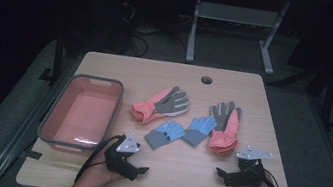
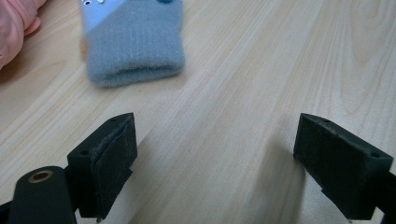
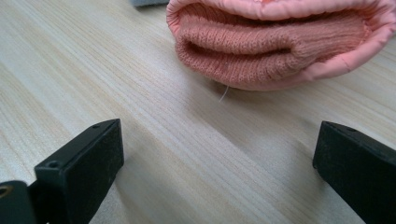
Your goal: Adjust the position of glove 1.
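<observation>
Lab: bare workbench [image 1: 172, 74], floor cables [image 1: 140, 36]

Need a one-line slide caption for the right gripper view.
Open right gripper on the wooden table, jaws apart and empty, facing the knit cuff of a pink glove.

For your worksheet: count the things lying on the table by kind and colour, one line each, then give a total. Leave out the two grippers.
Pink gloves with grey palms: 2, one nearer the bin, one on the right.
Small blue and grey gloves: 2, one on the left, one beside it.
Pink plastic bin with a grey rim: 1.
Total: 5
</observation>
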Demonstrator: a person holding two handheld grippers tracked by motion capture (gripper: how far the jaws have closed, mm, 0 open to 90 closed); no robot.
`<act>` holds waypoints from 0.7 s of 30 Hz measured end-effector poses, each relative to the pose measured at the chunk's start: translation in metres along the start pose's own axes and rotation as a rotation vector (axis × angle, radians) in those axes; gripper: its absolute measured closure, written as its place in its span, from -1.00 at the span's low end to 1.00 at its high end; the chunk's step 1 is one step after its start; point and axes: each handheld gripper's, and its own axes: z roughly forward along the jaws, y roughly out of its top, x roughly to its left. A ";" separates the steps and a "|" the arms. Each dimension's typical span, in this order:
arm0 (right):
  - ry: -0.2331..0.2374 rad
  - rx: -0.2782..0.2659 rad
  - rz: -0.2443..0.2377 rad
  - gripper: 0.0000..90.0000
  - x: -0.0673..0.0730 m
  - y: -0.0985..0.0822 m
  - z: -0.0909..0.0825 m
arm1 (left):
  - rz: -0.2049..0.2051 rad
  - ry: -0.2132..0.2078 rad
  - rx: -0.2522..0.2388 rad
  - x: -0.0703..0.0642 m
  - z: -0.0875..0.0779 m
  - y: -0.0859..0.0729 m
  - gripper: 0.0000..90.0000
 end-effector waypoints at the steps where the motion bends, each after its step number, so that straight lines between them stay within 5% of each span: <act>1: 0.000 0.000 0.000 -0.97 0.000 0.000 0.000 | -0.004 0.002 0.000 0.000 0.000 0.000 -0.72; 10: -0.006 0.038 -0.054 -0.82 0.001 0.004 -0.009 | -0.008 0.009 -0.002 0.000 0.000 0.000 -0.72; 21: 0.050 -0.050 -0.081 -0.52 0.003 0.030 -0.032 | -0.011 0.013 -0.001 0.001 0.000 0.000 -0.72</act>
